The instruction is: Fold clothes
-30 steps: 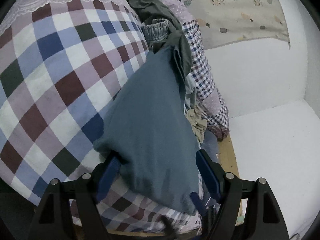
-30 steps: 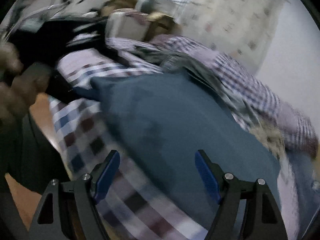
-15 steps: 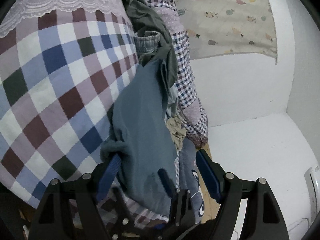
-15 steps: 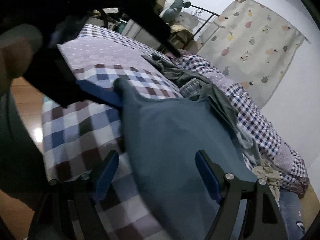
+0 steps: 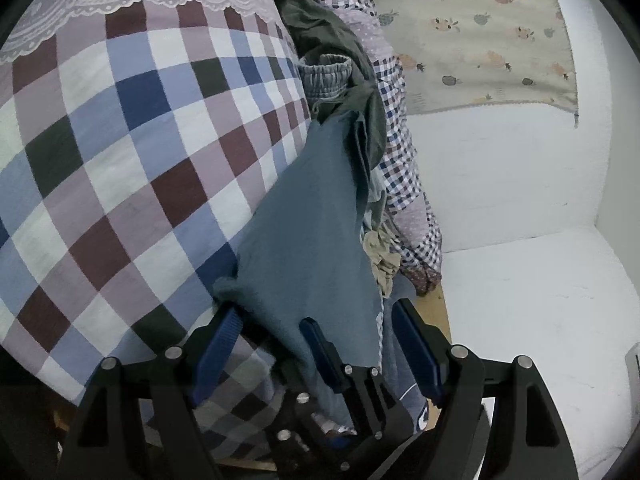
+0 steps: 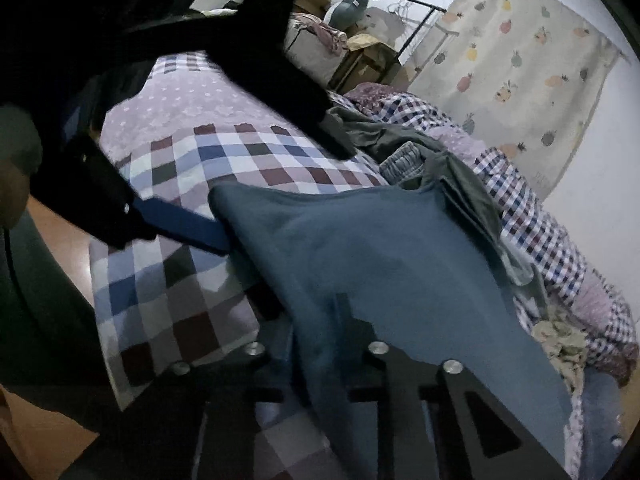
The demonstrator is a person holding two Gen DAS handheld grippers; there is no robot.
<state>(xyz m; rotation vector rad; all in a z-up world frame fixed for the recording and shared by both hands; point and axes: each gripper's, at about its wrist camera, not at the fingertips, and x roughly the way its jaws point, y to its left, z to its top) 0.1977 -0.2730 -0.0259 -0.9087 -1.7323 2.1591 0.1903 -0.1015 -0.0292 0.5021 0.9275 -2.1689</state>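
1. The bed, under its checked quilt [image 5: 120, 200], fills the left of my left-wrist view. A fruit-print curtain [image 5: 480, 40] hangs on the white wall beyond it.
2. A heap of clothes runs along the far side of the bed: an olive-green garment [image 5: 320, 28], a small-check shirt [image 5: 396, 152], grey shorts [image 5: 324, 76] with an elastic waistband, and a crumpled beige piece [image 5: 380, 252].
3. The blue-grey garment [image 5: 312, 220] is the one I am handling. It is stretched from that heap, where its far end is tucked under the olive cloth, down to both my claws at the bed's near edge.
4. My left claw [image 5: 316, 344] gapes wide with nothing pinched. One corner of the blue-grey garment bunches just above its left finger [image 5: 216, 344].
5. My right claw [image 6: 316, 336] has its fingertips buried under the cloth. Its carriages are drawn close together and the fabric rises from between them, so it appears clamped on the garment's near edge.
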